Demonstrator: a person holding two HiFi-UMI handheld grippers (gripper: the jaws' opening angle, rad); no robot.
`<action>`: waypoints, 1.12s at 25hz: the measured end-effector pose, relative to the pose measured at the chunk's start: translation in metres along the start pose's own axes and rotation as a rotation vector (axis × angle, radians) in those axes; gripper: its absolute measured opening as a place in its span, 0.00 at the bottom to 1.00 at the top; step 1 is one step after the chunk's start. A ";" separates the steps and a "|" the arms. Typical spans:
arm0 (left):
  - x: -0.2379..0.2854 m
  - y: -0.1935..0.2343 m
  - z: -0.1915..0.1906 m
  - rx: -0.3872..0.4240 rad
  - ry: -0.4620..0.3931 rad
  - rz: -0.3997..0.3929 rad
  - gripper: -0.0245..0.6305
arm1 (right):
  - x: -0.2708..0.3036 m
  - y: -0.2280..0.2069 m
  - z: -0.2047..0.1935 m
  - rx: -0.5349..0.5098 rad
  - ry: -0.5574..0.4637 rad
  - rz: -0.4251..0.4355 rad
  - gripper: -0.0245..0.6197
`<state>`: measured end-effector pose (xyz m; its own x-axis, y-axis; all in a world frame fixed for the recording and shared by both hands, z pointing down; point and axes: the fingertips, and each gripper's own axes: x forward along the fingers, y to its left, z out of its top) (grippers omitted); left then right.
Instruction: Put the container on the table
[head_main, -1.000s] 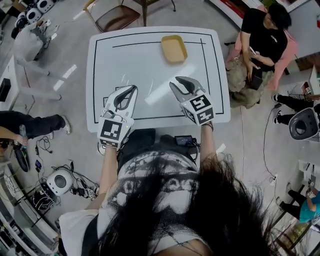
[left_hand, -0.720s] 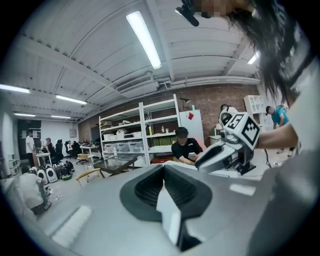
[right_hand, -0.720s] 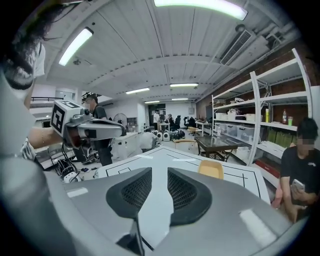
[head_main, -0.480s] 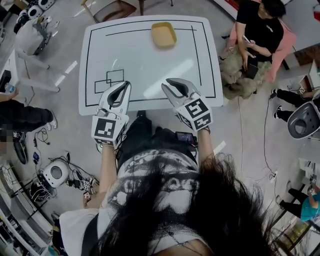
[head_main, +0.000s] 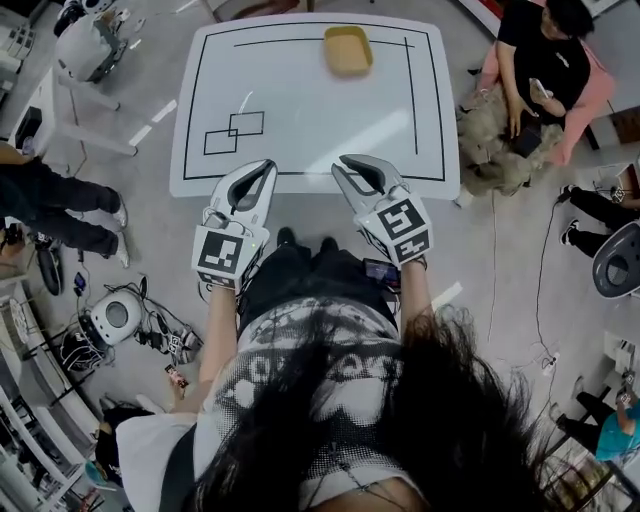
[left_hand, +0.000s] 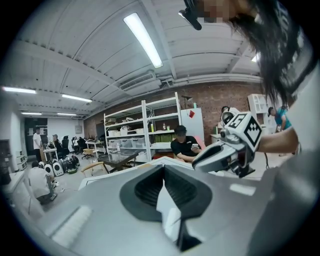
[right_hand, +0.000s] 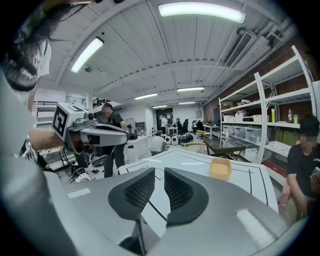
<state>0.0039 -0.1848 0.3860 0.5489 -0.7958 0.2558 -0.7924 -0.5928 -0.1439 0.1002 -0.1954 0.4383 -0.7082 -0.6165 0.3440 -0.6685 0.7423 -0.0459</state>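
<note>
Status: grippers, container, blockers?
Left gripper shut, empty. Right gripper jaws apart, just been closing, empty. Container on table's far side, untouched. Nothing in the way.

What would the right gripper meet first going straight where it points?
Likely the bare top of the white table: the right gripper, empty jaws just closing, points slightly downward across it. The yellow container lies farther, right of that line.

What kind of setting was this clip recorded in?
Probably an open-plan robotics lab or workshop: a white table with black outlines, metal storage shelves, and small white robot-like units on the floor.
</note>
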 end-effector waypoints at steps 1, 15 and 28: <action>-0.002 0.000 -0.001 0.002 0.001 -0.003 0.04 | 0.001 0.003 0.000 0.000 -0.001 0.000 0.14; -0.065 0.011 -0.025 -0.020 -0.029 -0.096 0.04 | 0.007 0.092 0.023 0.018 -0.017 -0.048 0.11; -0.178 0.025 -0.059 -0.005 -0.046 -0.174 0.04 | 0.015 0.206 0.013 0.082 -0.023 -0.129 0.04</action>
<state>-0.1293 -0.0509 0.3930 0.6891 -0.6864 0.2322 -0.6860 -0.7212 -0.0961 -0.0512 -0.0547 0.4216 -0.6192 -0.7121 0.3308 -0.7702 0.6328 -0.0796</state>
